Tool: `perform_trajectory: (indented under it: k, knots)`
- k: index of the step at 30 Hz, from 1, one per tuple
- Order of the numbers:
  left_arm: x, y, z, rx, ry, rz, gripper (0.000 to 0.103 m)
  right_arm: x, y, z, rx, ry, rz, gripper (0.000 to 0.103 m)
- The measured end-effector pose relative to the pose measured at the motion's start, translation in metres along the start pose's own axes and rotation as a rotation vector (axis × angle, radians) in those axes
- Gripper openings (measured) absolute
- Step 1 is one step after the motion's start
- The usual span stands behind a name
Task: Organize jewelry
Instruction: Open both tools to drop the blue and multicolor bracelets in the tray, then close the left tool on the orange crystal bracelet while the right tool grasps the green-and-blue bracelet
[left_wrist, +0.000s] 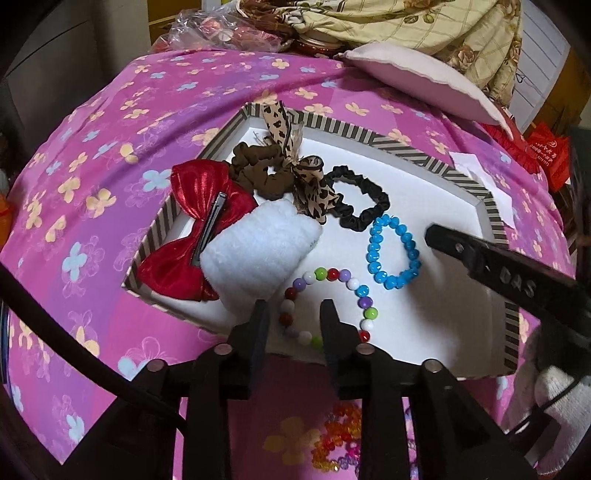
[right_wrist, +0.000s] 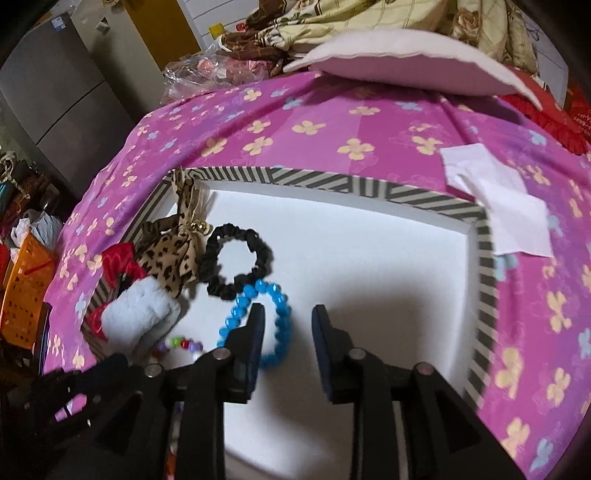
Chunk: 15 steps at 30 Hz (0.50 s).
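A shallow white box with a striped rim (left_wrist: 406, 146) (right_wrist: 484, 258) lies on a pink flowered cloth. In it are a red bow clip (left_wrist: 192, 236), a brown scrunchie (left_wrist: 258, 170), a leopard-print bow (left_wrist: 314, 188) (right_wrist: 166, 258), a black scrunchie (left_wrist: 360, 197) (right_wrist: 236, 258), a blue bead bracelet (left_wrist: 393, 253) (right_wrist: 277, 325), a white fluffy item (left_wrist: 258, 247) (right_wrist: 136, 310) and a multicoloured bead bracelet (left_wrist: 332, 275). My left gripper (left_wrist: 293, 314) is open and empty over the multicoloured bracelet. My right gripper (right_wrist: 288, 321) is open and empty beside the blue bracelet.
More coloured beads (left_wrist: 340, 439) lie on the cloth in front of the box. A white paper (right_wrist: 495, 199) lies right of the box. A pink cushion (left_wrist: 417, 77) and bedding lie behind. An orange crate (right_wrist: 26, 288) stands at left.
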<state>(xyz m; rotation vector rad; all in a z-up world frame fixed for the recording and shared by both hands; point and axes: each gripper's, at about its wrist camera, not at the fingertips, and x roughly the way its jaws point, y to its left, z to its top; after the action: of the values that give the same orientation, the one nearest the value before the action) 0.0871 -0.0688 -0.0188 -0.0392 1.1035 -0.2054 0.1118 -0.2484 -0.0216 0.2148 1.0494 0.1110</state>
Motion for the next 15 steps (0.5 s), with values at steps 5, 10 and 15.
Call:
perform_trajectory:
  k: [5,10,15]
  knots:
    - [-0.022,-0.003,-0.011,0.026,-0.050,0.024,0.052,-0.033,0.001,-0.023,-0.024,-0.027,-0.006,0.037]
    - [-0.038,-0.001,-0.024,0.031,-0.077,0.045,0.052,-0.065,0.004,-0.049,-0.035,-0.066,0.009,0.042]
    - [-0.049,-0.001,-0.041,0.031,-0.085,0.053,0.052,-0.091,0.008,-0.077,-0.049,-0.092,0.012,0.044]
